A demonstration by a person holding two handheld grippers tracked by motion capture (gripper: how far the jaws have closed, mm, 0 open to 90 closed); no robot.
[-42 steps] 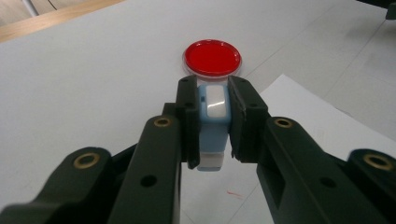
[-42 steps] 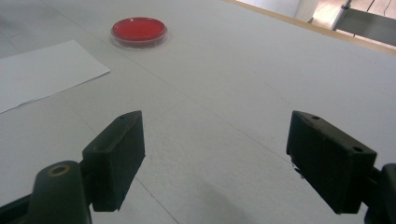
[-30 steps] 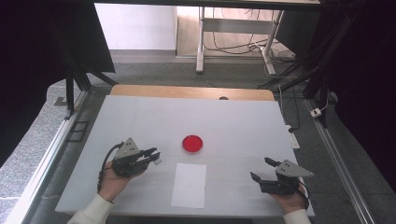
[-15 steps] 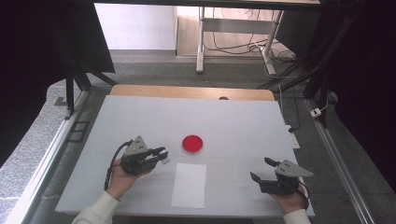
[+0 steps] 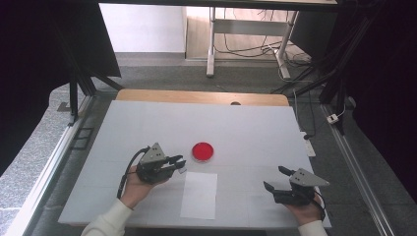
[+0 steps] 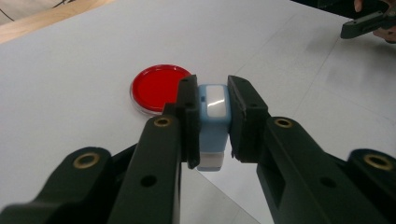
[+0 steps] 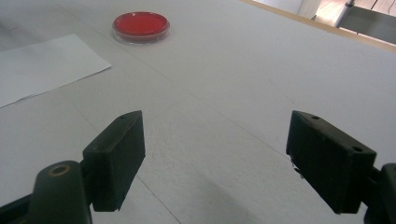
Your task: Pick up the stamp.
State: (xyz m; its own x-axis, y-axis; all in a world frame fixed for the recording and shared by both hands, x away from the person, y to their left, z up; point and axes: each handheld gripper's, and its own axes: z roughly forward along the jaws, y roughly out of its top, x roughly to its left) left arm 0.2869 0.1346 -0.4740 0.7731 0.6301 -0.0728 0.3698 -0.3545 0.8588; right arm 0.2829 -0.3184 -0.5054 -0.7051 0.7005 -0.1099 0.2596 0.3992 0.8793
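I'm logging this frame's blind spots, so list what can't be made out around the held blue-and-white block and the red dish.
- Blue-and-white block: its sides are covered by the left gripper in that gripper's view; too small in the high view.
- Red dish: near edge hidden behind the same jaws.
- Paper sheet: cut off by the right gripper view's left edge.

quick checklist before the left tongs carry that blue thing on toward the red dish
1. Grip: left tongs shut on the blue stamp, pads on both its sides: ok.
2. Red dish lies open just ahead, nothing on it: ok.
3. White paper lies flat beside the dish, not touching it: ok.
4. Right tongs open, holding nothing, away from the dish: ok.
5. Stamp's underside, clean or inked: cannot tell.
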